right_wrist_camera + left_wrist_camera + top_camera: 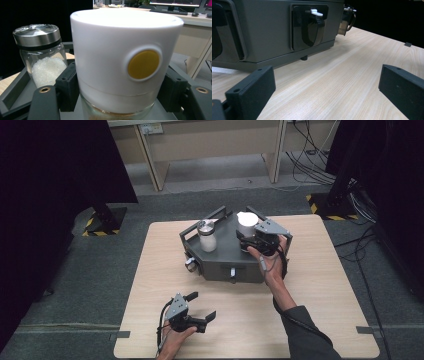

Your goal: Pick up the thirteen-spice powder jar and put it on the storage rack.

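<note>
Glass and white plastic meet black jaws on a grey rack [227,255]: the right gripper [120,92] is clamped around the clear glass base of a jar with a tall, smooth white cap [125,57], which bears a round yellow button on its side. The jar stands upright at the rack's far right corner. Just beside it, apart, stands a second glass jar [42,60] with a brushed metal lid, part-filled with white crystals. The angular, matte rack has raised rails and a black latch [310,27] set in its front face. It sits on a pale wood-grain table [310,285] over grey carpet, with dark curtains at the sides and loose cables at the back. The right forearm, in a dark sleeve, stretches forward to the rack. The left gripper [198,306] rests low on the near tabletop, jaws spread wide and holding nothing.
</note>
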Demonstrator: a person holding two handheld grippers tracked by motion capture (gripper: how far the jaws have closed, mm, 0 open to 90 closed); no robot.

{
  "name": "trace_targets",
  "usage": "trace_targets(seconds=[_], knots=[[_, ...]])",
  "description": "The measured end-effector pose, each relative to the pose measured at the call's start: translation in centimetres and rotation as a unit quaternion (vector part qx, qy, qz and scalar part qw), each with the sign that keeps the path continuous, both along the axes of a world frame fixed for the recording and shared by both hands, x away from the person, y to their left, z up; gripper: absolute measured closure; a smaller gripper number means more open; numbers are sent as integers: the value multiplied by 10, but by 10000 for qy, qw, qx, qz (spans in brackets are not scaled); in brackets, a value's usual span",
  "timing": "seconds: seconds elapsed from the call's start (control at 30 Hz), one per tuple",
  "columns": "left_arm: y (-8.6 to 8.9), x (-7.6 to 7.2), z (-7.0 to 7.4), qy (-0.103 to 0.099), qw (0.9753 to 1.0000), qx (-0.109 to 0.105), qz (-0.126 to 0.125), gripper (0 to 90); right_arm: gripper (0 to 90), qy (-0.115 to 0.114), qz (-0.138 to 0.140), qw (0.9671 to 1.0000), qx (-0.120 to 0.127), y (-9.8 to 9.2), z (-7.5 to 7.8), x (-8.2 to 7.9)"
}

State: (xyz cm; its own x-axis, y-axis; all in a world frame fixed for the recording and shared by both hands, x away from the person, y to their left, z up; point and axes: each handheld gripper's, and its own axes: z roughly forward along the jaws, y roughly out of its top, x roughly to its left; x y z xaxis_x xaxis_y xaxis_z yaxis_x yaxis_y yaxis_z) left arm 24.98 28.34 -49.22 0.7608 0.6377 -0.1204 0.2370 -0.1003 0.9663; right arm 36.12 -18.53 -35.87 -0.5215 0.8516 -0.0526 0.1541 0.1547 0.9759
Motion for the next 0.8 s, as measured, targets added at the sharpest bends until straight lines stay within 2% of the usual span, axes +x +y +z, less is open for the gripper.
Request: trace_targets(seconds=[0.27,0.53,0.8], knots=[[0,0,0,8,10000,-10,5,3,307,45,-21,10000,9,1,-5,2],[0,0,0,4,10000,-3,4,3,306,-16,-4,10000,36,-1,-9,0],[0,0,0,9,10000,-3,11,3,295,10,10,10000,33,-2,-9,-3]])
